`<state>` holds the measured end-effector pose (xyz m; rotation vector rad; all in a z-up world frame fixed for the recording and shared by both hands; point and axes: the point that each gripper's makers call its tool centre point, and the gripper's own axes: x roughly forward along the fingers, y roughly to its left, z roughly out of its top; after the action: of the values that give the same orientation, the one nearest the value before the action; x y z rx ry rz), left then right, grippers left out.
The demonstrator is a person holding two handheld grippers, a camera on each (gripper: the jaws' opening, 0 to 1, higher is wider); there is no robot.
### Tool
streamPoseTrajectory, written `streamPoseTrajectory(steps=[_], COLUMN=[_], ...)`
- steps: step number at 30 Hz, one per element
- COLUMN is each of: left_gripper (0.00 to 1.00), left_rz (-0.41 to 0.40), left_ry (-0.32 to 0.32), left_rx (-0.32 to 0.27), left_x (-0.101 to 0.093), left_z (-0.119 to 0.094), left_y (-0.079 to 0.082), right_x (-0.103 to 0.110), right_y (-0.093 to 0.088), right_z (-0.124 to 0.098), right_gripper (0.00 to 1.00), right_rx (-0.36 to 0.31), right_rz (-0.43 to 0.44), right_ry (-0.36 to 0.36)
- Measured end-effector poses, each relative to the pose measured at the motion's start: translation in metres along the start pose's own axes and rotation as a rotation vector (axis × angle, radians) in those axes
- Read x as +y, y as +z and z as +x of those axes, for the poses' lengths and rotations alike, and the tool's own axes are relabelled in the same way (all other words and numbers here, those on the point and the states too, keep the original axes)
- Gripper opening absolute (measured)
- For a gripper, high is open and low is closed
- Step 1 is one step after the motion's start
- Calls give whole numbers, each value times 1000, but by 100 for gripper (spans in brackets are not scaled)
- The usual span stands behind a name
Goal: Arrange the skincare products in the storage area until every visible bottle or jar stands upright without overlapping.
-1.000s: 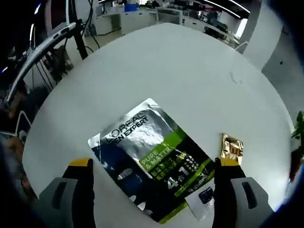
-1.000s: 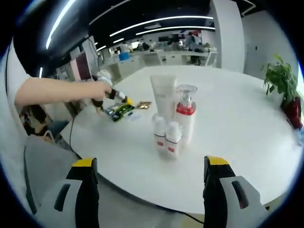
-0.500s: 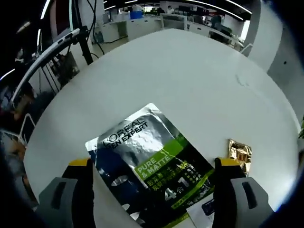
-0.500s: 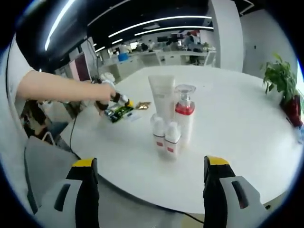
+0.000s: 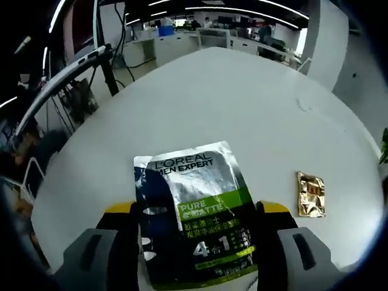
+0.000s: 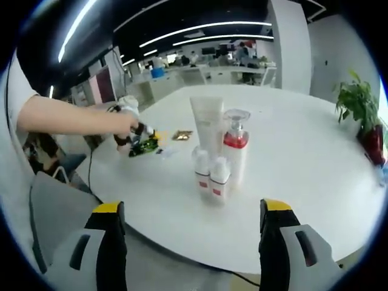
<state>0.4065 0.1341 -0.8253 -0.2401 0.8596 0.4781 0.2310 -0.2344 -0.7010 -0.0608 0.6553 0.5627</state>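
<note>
- The white round table (image 5: 242, 103) carries everything I'm working with; in the left gripper view it stretches bare ahead of my jaws, with office desks far beyond its rim.
- The foil sachet (image 5: 194, 212) lies flat between the jaws of my left gripper (image 5: 197, 242), its near end running down between them. The jaws have narrowed to about its width. I cannot tell whether they are already pinching its edges or just bracketing it.
- I judge the sachet light, thin, floppy and slick. It can't stand like a bottle, so I'd grip it by the two long edges near the closer end and expect it to buckle or slide.
- In the right gripper view the standing group sits ahead and centred between my jaws: a white tube (image 6: 208, 124), a red-collared pump bottle (image 6: 235, 151) touching beside it, and two small white bottles (image 6: 212, 176) in front. All are upright, probably tippy if nudged.
- My right gripper (image 6: 191, 239) hangs with jaws wide, holding nothing, well short of the group.
- A person's arm (image 6: 73, 115) reaches in from the left of that view.
- A small gold packet (image 5: 310, 194) lies flat to the right of my left jaws, apart from the sachet, not in the way.
</note>
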Motion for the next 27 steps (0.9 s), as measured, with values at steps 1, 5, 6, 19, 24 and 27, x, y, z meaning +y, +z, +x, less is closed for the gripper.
streamPoseTrajectory(steps=[1, 5, 6, 19, 24, 27], left_gripper=[72, 71, 70, 22, 15, 9], left_rz=[19, 57, 63, 153, 103, 34], left_ry=[-13, -42, -48, -157, -224, -280], left_rx=[-19, -24, -23, -71, -88, -131], left_x=[1, 9, 9, 20, 18, 15], left_z=[0, -2, -3, 3, 5, 3], left_y=[2, 1, 1, 10, 11, 17], right_x=[0, 0, 0, 1, 0, 0], right_y=[0, 0, 0, 0, 0, 1], right_z=[0, 0, 0, 1, 1, 1], right_gripper=[91, 91, 91, 91, 91, 91], right_rx=[-1, 1, 1, 2, 3, 2], right_rz=[-4, -12, -13, -24, -26, -25], right_ry=[0, 1, 1, -1, -6, -7])
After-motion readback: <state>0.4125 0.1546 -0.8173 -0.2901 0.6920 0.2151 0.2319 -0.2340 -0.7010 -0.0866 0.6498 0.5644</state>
